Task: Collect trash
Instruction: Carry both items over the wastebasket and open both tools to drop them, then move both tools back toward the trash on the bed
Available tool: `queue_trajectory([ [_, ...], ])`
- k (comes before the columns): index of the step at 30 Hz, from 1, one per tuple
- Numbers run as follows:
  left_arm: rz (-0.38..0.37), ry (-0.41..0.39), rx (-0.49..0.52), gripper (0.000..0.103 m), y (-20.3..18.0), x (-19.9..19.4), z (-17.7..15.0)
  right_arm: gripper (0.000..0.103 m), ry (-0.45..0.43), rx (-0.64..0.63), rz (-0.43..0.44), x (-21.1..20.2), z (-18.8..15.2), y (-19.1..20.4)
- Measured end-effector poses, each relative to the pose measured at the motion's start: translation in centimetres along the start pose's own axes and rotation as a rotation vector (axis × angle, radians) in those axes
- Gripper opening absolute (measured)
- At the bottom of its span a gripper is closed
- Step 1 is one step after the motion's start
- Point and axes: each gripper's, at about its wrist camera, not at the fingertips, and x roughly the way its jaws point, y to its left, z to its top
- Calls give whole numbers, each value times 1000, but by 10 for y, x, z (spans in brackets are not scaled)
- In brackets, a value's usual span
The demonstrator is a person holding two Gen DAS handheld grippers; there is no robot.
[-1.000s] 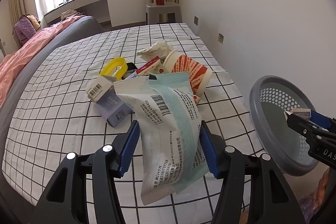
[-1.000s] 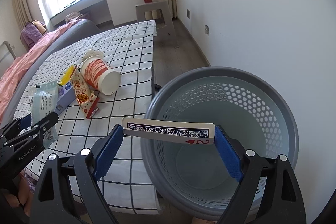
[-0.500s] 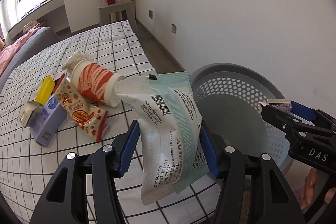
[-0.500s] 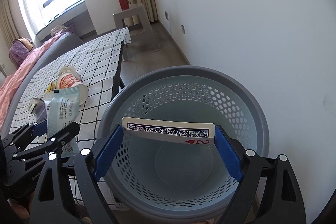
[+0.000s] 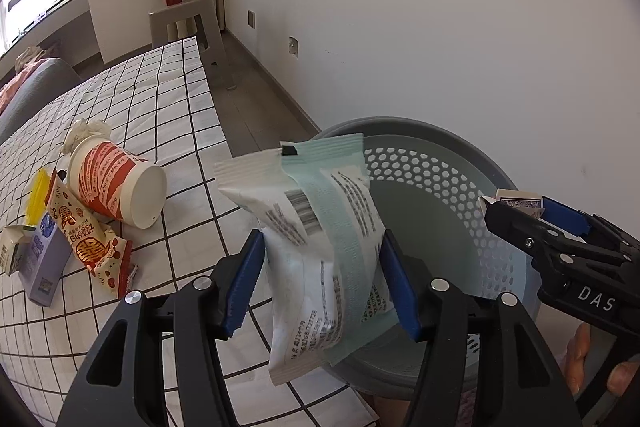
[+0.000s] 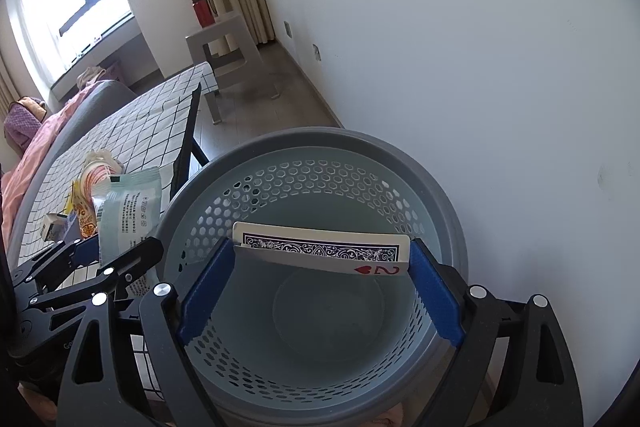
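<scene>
- My left gripper (image 5: 322, 285) jaws easing open around the snack packet (image 5: 320, 247); get it over the bin (image 6: 424, 163) first.
- Right gripper (image 6: 320, 287) jaws wide, pinching playing card (image 6: 320, 251) by its ends; drop straight down.

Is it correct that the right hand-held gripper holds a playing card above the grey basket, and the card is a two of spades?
Not quite. The right hand-held gripper does hold the playing card above the grey basket, but the right wrist view shows a two of hearts.
</scene>
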Motion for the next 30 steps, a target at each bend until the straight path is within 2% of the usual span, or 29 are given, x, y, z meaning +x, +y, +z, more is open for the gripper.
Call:
queue_trajectory([
  [2,8,-9,1,68,2,-1,0,92,-1,6,1,-1,1,-3],
  [5,15,-26,6,73,0,-7,0,95,-15,5,-3,-4,0,-5],
  [21,39,-40,-7,73,5,-20,-7,95,-4,-2,-6,-2,0,-3],
  [30,66,-50,-30,73,19,-31,-14,95,3,-28,18,2,0,15],
])
